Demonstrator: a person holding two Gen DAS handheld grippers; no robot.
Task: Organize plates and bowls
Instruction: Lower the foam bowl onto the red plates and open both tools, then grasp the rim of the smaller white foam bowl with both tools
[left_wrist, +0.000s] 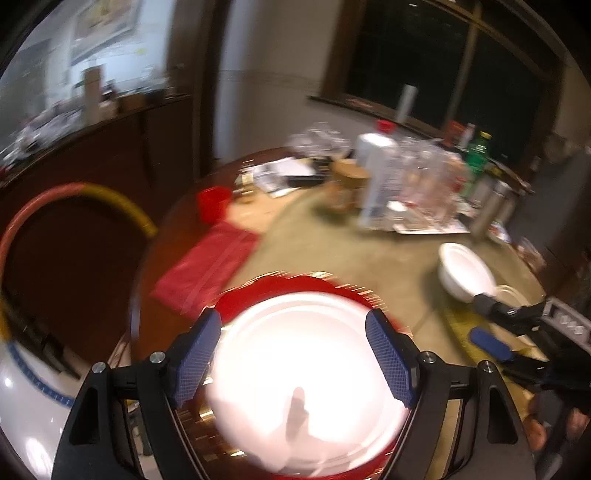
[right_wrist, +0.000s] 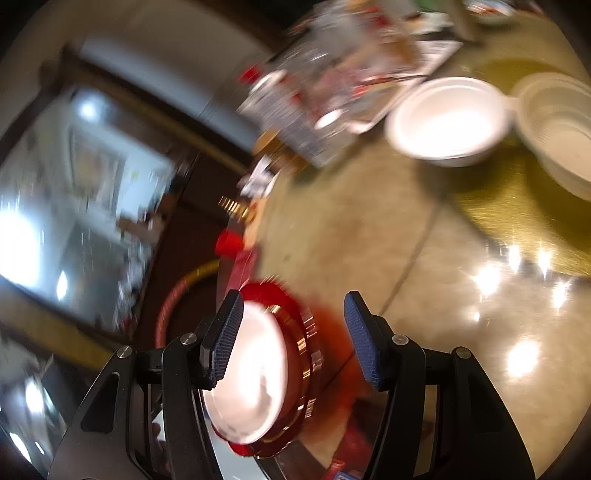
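A white plate (left_wrist: 306, 376) lies on a red plate (left_wrist: 280, 286) with a gold rim at the table's near edge. My left gripper (left_wrist: 295, 362) is open above the white plate, one finger on each side. A white bowl (left_wrist: 463, 273) sits at the right, and the right gripper (left_wrist: 491, 325) shows just in front of it. In the right wrist view the right gripper (right_wrist: 295, 343) is open and empty, with the white plate (right_wrist: 251, 376) and red plate (right_wrist: 295, 354) between its fingers. The white bowl (right_wrist: 448, 118) and a stack of white bowls (right_wrist: 557, 125) lie beyond.
The round table (left_wrist: 332, 251) has a glossy olive top. A red cloth (left_wrist: 207, 267), a red cup (left_wrist: 213, 204), jars, bottles and clear glasses (left_wrist: 399, 177) crowd the far side. A chair back (left_wrist: 74, 199) stands at the left.
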